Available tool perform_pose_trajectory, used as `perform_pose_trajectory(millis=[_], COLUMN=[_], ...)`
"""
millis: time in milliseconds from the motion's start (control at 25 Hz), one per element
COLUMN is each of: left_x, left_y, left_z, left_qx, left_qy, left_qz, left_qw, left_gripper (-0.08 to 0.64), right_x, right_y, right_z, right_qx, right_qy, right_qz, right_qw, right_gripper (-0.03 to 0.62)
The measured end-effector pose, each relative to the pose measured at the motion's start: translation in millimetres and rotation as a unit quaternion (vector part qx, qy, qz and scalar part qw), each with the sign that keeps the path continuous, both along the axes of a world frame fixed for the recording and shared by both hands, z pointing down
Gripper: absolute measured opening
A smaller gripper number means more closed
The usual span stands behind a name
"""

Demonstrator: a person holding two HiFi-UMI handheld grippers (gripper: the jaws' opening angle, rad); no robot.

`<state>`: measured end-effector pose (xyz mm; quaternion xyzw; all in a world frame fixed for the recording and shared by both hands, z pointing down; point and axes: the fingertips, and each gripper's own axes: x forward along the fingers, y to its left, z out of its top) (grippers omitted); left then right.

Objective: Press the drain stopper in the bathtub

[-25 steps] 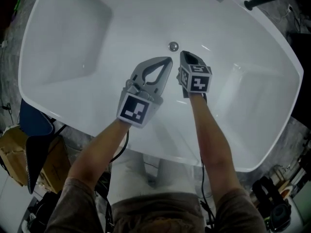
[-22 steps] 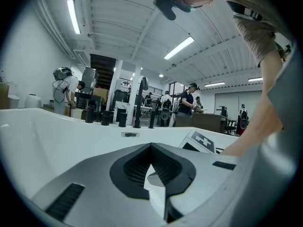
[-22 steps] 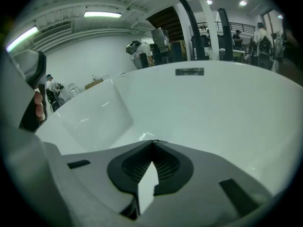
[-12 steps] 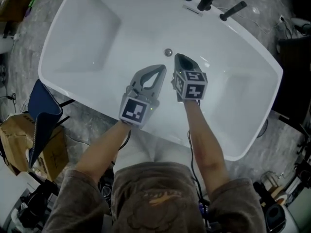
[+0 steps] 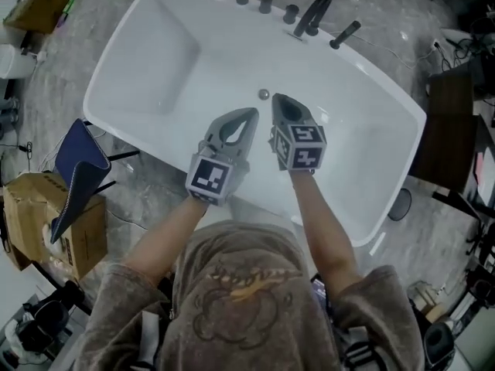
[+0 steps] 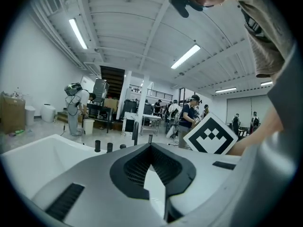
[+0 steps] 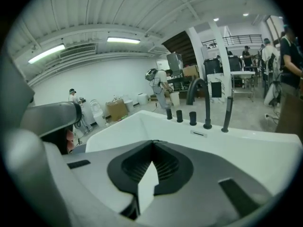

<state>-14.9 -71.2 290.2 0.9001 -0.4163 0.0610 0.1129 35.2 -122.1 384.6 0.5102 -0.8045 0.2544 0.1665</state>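
As the person leans over it, bathtub: white, freestanding on a grey floor. It looks smaller than a second ago, and more floor shows around it.
Person: bare forearms reach out over the near rim, one tool in each hand, much as before.
Left tool: tips meet with nothing between them, only the loop-shaped gap behind; its own view looks level across the tub to the far fittings. Shut then, shut now.
Right tool: tips likewise together and empty, just beside the left tool, marker cube facing up. No change in its grip.
Spout: dark and curved, on the far rim. It was cut off at the picture's top a second ago and is now fully in view.
Knobs: a row of dark ones left of the spout.
Drain stopper: small metal disc on the tub floor, mid-tub toward the fittings, just ahead of both tools' tips and touched by neither.
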Motion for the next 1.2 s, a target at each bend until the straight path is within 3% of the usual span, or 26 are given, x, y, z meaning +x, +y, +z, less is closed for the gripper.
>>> perform_pose_trajectory(millis=[240, 520, 760, 960, 1200], left_x=[-3, 1, 7, 15, 16], left_y=[27, 53, 75, 106, 131], left_z=[-36, -80, -104, -119, -126], left_qx=[0.005, 0.007, 0.007, 0.024, 0.042], left_qy=[-0.003, 0.001, 0.019, 0.002, -0.011], left_qz=[0.015, 0.035, 0.055, 0.094, 0.123], left_qw=[0.9999, 0.9994, 0.9983, 0.9952, 0.9915], left_gripper=[0.005, 0.005, 0.005, 0.005, 0.005], right_x=[-9, -10, 3, 7, 3], right_y=[34, 85, 122, 149, 180], right_z=[-68, -129, -165, -189, -217], right_qx=[0.025, 0.064, 0.093, 0.112, 0.153], right_qy=[-0.001, -0.066, -0.080, -0.083, -0.114], right_qz=[-0.047, -0.108, -0.117, -0.127, -0.156], right_qw=[0.999, 0.990, 0.986, 0.982, 0.969], right_gripper=[-0.002, -0.002, -0.002, -0.002, -0.002])
